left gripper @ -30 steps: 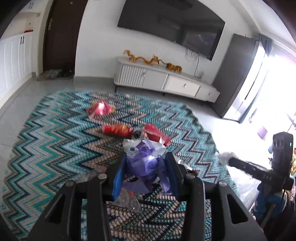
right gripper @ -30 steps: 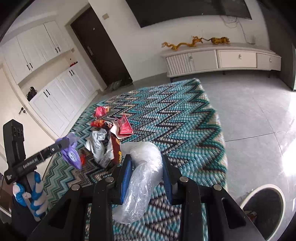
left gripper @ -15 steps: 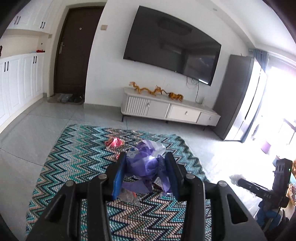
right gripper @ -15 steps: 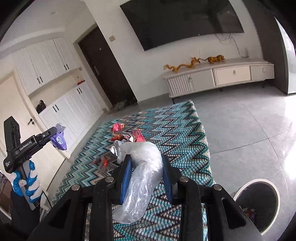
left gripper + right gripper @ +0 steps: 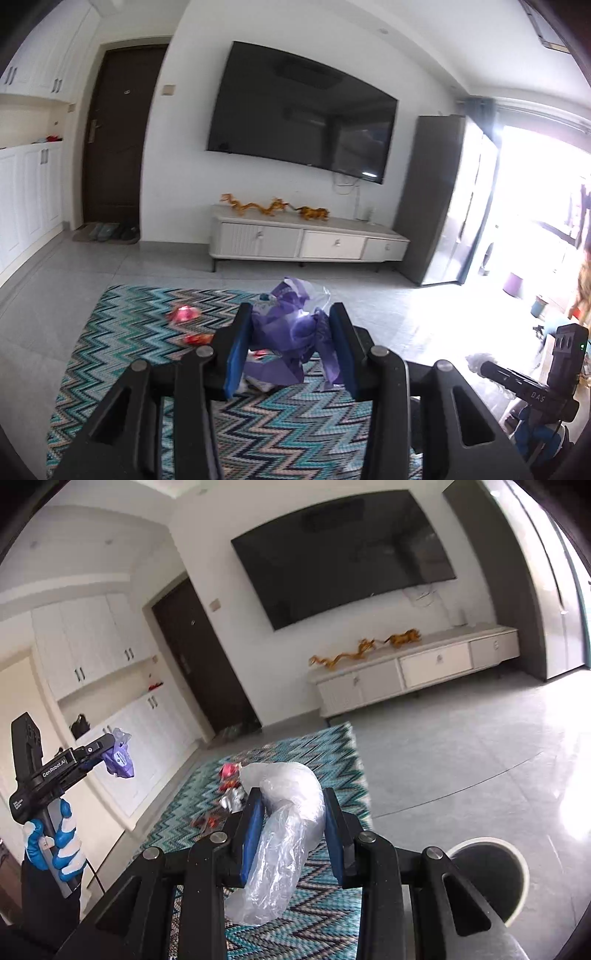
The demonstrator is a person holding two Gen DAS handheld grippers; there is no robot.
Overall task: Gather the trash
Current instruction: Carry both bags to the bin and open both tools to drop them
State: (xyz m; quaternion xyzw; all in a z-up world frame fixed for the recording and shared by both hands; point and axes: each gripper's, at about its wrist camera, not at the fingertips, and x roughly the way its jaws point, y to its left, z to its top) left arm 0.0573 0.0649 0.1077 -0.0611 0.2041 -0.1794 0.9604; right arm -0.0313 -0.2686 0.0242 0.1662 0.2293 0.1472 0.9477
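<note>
My left gripper point(image 5: 290, 317) is shut on a crumpled purple plastic wrapper point(image 5: 291, 332), held high above the rug. The right wrist view shows that same left gripper point(image 5: 110, 747) at far left, in a blue-and-white gloved hand point(image 5: 55, 845), with the purple wrapper point(image 5: 120, 760) hanging from it. My right gripper point(image 5: 290, 797) is shut on a clear crumpled plastic bag point(image 5: 284, 830) that droops below the fingers. The right gripper point(image 5: 480, 363) also shows at the lower right of the left wrist view. Red wrappers point(image 5: 183, 314) and other scraps point(image 5: 231, 775) lie on the zigzag rug point(image 5: 140, 332).
A round bin point(image 5: 491, 878) with a white rim stands on the grey tile floor at lower right of the right wrist view. A white TV cabinet point(image 5: 306, 243) stands against the far wall under a large TV point(image 5: 303, 114). White cupboards point(image 5: 110, 701) line the left wall.
Both grippers have risen with their loads, so the rug and its litter have sunk lower in both views. The wall and TV now fill more of each frame.
</note>
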